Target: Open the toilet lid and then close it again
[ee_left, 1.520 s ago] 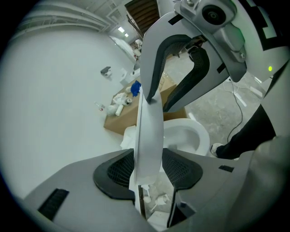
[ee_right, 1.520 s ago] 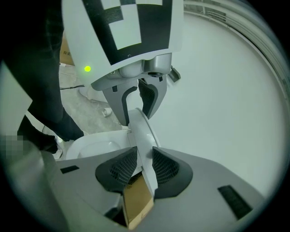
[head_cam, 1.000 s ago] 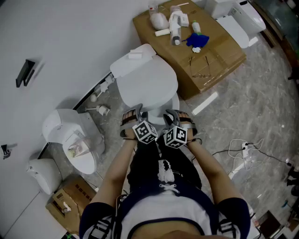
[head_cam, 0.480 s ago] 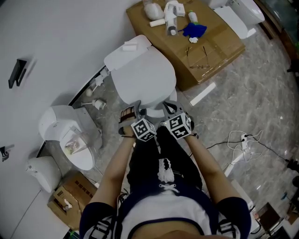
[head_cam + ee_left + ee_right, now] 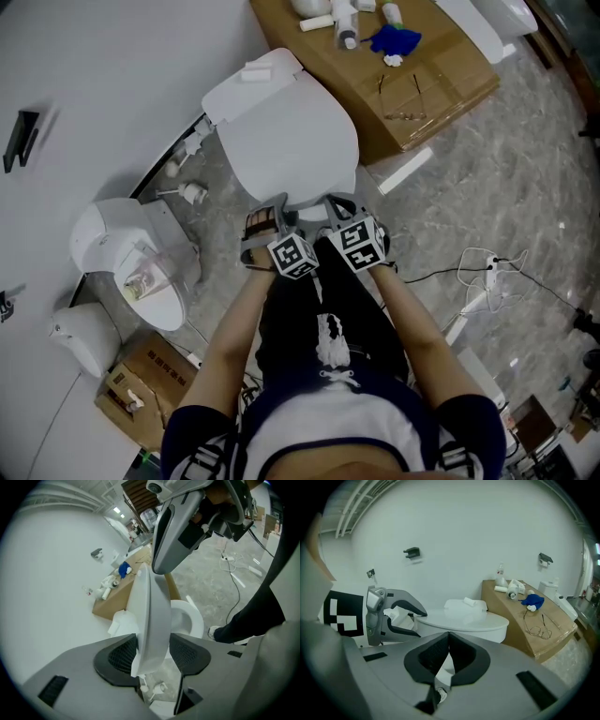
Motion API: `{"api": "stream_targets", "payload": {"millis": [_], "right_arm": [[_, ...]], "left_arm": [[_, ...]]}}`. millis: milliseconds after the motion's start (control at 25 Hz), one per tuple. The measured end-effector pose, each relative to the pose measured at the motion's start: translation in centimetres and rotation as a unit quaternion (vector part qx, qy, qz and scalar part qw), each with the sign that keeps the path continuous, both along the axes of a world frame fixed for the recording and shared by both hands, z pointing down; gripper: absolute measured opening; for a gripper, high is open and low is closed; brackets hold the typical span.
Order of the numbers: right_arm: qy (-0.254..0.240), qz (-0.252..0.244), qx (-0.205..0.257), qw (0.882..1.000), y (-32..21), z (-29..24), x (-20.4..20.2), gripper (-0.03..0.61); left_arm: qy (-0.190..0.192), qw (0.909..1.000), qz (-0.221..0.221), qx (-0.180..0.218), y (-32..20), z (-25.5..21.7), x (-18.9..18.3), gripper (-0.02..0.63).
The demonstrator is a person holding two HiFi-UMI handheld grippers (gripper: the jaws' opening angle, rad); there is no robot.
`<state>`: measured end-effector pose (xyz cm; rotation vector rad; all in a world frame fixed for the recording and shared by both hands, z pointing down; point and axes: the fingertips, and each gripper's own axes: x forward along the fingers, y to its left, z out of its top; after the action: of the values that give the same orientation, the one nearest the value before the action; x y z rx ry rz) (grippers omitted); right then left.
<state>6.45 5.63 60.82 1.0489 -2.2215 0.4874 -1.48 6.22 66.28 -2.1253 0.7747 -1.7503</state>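
Note:
The white toilet lid lies low over the bowl, its front edge toward me. My left gripper is at that front edge. In the left gripper view the lid's edge runs between the wide-open jaws of the left gripper, which have just been opening; a gap shows at the right pad. The bowl's rim shows beside the lid. My right gripper hangs just right of the left one, apart from the lid. In its own view the right gripper is shut with nothing in it.
A cardboard box right of the toilet carries bottles, a blue cloth and glasses. Another toilet stands at the left by the wall, and fittings lie on the floor. Cables trail at the right.
Both grippers stay at the lid's front edge. The left one has sunk a little. The right gripper's marker cube has rolled and its jaws have shut.

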Motion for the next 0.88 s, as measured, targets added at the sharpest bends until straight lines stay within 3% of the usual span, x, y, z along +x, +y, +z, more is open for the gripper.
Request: {"api": "stream_targets", "payload": {"millis": [760,880], "right_arm": [[0.023,-0.005,-0.082,0.996,3.3,6.7,0.3,0.008],[0.017,-0.001,-0.087,0.996,3.7,7.5,0.5,0.008]], "left_arm": [[-0.004,0.9996,0.009,-0.027,3.4,5.6,1.1,0.238],[0.016,0.9997,0.002,-0.020,3.8,5.9,1.5,0.238]]}}
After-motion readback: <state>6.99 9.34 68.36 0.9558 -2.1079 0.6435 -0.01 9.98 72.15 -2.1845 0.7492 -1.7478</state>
